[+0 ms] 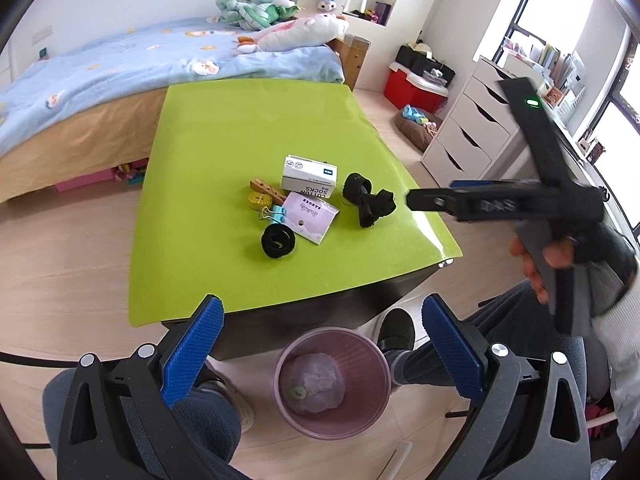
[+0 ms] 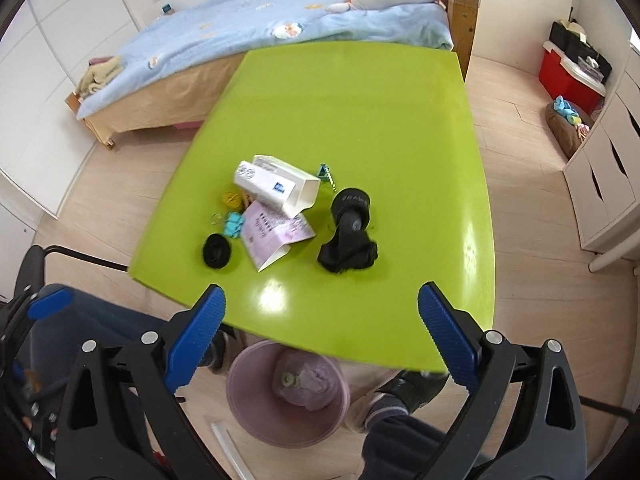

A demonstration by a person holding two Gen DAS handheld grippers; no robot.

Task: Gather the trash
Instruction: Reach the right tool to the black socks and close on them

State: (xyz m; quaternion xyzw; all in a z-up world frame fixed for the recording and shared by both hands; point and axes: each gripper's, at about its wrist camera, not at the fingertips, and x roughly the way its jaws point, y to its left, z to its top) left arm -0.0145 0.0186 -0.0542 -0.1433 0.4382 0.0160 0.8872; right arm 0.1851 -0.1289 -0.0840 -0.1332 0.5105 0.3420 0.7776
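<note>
Clutter sits in a loose cluster on the green tabletop (image 2: 360,120), ahead of both hand-held grippers. The left hand-held gripper (image 1: 320,348) hangs off the near edge with its blue fingers (image 1: 192,352) spread wide and holding nothing; directly below and between them stands the pink bin (image 1: 332,384) on the floor, with crumpled pale stuff inside. The right hand-held gripper (image 2: 320,344) hovers over the near edge, fingers likewise wide apart and empty, the bin (image 2: 288,396) partly tucked under the tabletop beneath it. Straight ahead of the right one lies the black sock bundle (image 2: 348,236), well short of its fingertips. Left of the bundle is the white box (image 2: 276,190), leaning on the pink packet (image 2: 276,236), which lies flat and pokes toward the near edge. Further left come the blue clip (image 2: 233,224), touching the packet, a yellow tape (image 2: 232,199) behind it, and a black ring (image 2: 217,251) nearest the edge. In the left view a wooden peg (image 1: 266,190) lies beside the box (image 1: 308,174), and the right hand-held gripper (image 1: 416,200) reaches in from the right, its tip just beside the sock bundle (image 1: 368,198)
</note>
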